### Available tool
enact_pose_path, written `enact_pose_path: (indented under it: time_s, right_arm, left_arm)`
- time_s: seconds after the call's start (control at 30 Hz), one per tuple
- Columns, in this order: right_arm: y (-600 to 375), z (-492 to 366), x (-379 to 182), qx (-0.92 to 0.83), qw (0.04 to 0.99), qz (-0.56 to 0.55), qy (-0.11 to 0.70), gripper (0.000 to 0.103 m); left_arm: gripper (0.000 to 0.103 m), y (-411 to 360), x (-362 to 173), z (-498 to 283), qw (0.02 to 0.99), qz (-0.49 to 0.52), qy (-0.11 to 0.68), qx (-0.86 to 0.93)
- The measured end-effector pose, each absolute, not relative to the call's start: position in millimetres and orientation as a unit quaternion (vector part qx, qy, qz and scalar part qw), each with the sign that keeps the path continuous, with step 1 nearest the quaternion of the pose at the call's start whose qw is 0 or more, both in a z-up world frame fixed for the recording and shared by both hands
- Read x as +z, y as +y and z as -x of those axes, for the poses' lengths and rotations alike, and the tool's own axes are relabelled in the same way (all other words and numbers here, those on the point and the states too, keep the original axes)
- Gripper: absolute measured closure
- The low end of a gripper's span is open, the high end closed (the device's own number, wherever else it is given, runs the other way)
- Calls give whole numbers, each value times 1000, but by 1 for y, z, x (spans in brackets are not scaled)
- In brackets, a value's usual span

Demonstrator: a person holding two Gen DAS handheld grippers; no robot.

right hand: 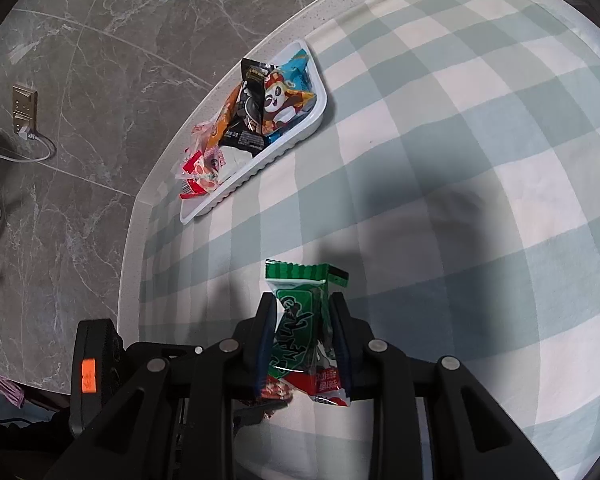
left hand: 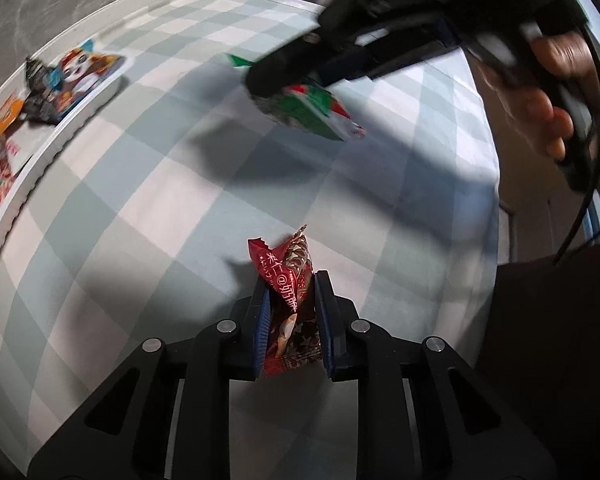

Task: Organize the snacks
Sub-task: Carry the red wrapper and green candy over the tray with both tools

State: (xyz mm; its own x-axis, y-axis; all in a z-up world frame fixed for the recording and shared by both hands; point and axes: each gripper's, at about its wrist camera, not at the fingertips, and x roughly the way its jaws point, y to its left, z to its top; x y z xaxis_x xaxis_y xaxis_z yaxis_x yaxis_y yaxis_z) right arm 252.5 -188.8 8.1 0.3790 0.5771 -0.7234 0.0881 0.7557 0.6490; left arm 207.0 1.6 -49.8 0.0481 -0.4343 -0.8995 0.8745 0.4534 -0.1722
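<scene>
My left gripper [left hand: 291, 286] is shut on a red and brown snack packet [left hand: 290, 280] and holds it above the checked tablecloth. My right gripper [right hand: 302, 308] is shut on a green and white snack packet [right hand: 300, 316]; it shows blurred in the left wrist view [left hand: 312, 108], held by the right gripper [left hand: 268, 84] ahead of me. A white tray [right hand: 296, 140] near the table's far left edge holds several packets, among them a panda packet [right hand: 282, 104] and a black packet [right hand: 246, 116]. The tray also shows in the left wrist view [left hand: 72, 120].
The table's pale edge [right hand: 148, 184] runs just behind the tray, with grey marble floor [right hand: 100, 80] beyond. A wall socket with a white cable [right hand: 24, 112] is at the far left. A person's hand [left hand: 540, 92] holds the right gripper.
</scene>
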Motion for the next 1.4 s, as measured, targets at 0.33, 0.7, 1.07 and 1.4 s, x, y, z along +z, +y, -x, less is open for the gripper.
enact_pose_path:
  time_s: [0.33, 0.7, 1.07, 1.4]
  right_arm:
    - [-181, -266, 18, 173, 770, -311, 529, 73]
    - [-161, -311, 41, 209, 773, -301, 519, 74]
    - [-137, -370, 61, 233, 778, -280, 512, 73]
    - [-115, -422, 63, 246, 780, -259, 513, 73]
  left_arm:
    - [84, 34, -13, -262, 729, -109, 504, -450]
    - [84, 86, 30, -334, 778, -45, 482, -401]
    - [84, 113, 56, -400, 805, -8, 466, -367]
    - [84, 118, 51, -449, 814, 13, 472, -339]
